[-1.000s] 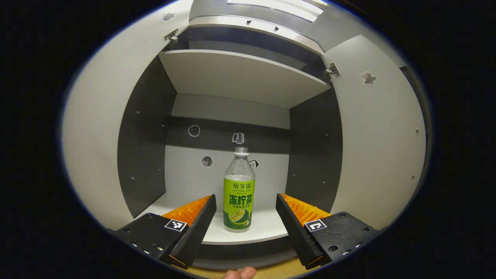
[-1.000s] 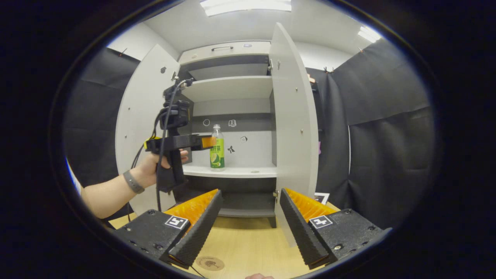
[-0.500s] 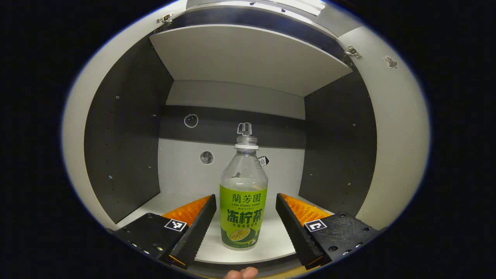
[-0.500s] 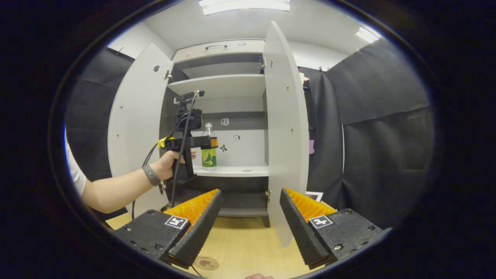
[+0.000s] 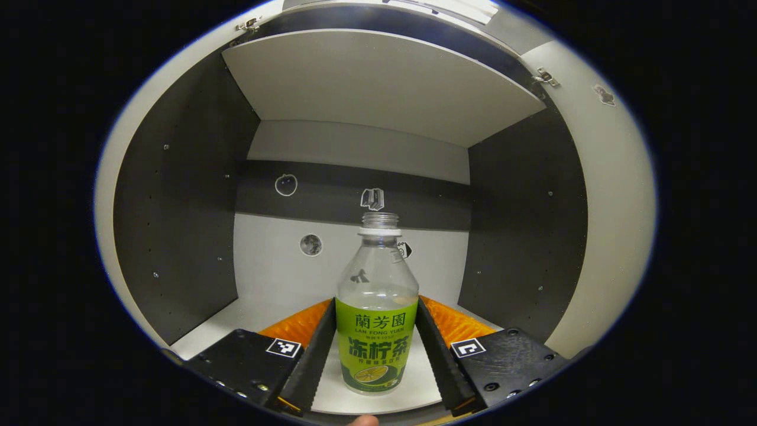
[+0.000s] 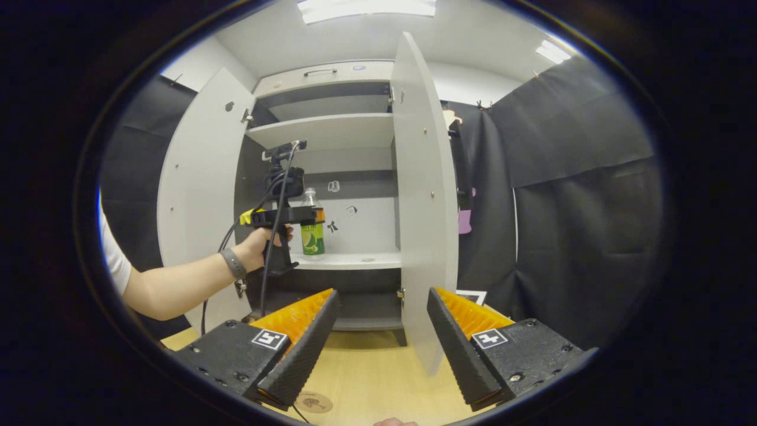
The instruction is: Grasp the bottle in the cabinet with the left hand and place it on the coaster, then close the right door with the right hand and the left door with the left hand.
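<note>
the clear plastic bottle with the green label (image 5: 374, 319) stands upright on the pale lower shelf (image 5: 254, 310) of the white-and-grey cabinet, near the shelf's front edge and well clear of both dark side walls. the left gripper (image 5: 372, 355) has its two fingers on either side of the label band, low on the body; in the left gripper view both inner faces appear to meet the label, so i judge it pinched on the bottle, though how firmly cannot be read. taking it low and level makes sense: the label zone is the straight, widest part, and a level hold should keep the uncapped neck upright for the carry.

in the right gripper view the person's hand (image 6: 263, 239) holds that tool at the shelf with the bottle (image 6: 311, 228) between its fingers. the right gripper (image 6: 381, 343) is spread wide and holds nothing, hanging low over the light wooden table (image 6: 366, 378), near the tall white right door (image 6: 423, 207), which stands open edge-on (a sensible waiting spot for its later push). the white left door (image 6: 198, 177) is open too. the round brown coaster (image 6: 313, 402) lies on the table at the near edge, bare.

against half a second ago, the left fingers have drawn in from well apart to the bottle's sides, and the bottle looms larger and lower between them. the right gripper has barely shifted.
</note>
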Tool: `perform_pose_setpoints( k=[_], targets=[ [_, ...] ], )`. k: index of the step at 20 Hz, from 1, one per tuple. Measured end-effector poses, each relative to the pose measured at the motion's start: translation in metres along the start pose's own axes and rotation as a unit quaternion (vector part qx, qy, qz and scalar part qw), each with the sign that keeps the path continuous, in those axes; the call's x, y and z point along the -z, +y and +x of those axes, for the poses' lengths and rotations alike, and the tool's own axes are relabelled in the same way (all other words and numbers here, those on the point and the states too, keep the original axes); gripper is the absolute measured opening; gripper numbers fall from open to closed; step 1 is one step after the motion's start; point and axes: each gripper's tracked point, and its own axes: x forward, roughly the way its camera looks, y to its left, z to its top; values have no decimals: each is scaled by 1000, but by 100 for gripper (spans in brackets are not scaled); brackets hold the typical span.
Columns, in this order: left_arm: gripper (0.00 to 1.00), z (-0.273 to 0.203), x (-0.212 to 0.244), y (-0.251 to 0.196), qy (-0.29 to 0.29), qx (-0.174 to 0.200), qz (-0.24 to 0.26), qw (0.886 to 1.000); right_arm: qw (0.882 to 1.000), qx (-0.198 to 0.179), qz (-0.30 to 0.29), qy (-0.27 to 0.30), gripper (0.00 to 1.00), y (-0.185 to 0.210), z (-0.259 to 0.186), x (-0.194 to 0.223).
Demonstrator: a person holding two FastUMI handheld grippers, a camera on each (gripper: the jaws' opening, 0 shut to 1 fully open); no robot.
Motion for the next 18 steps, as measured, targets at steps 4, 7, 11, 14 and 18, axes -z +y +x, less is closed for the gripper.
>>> perform_pose_setpoints(
  k=[4, 7, 11, 14, 18],
  targets=[
    [75, -17, -10, -1, -5, 8, -3, 1000, 1000, -4, 0, -4, 98, 1, 0, -1],
    [75, -39, -20, -3, -10, 18, 4, 1000, 1000, -12, -3, -8, 98, 3, 0, -4],
    [75, -86, -28, -6, -21, 30, 8, 999, 1000, -30, 1, -7, 99, 10, 4, -6],
    [75, -129, -17, -7, -28, 26, 19, 999, 999, -39, 3, -13, 98, 11, 9, -12],
    [75, -186, 15, -12, -35, 26, 28, 999, 998, -52, 14, -20, 98, 14, 13, -25]
  ],
)
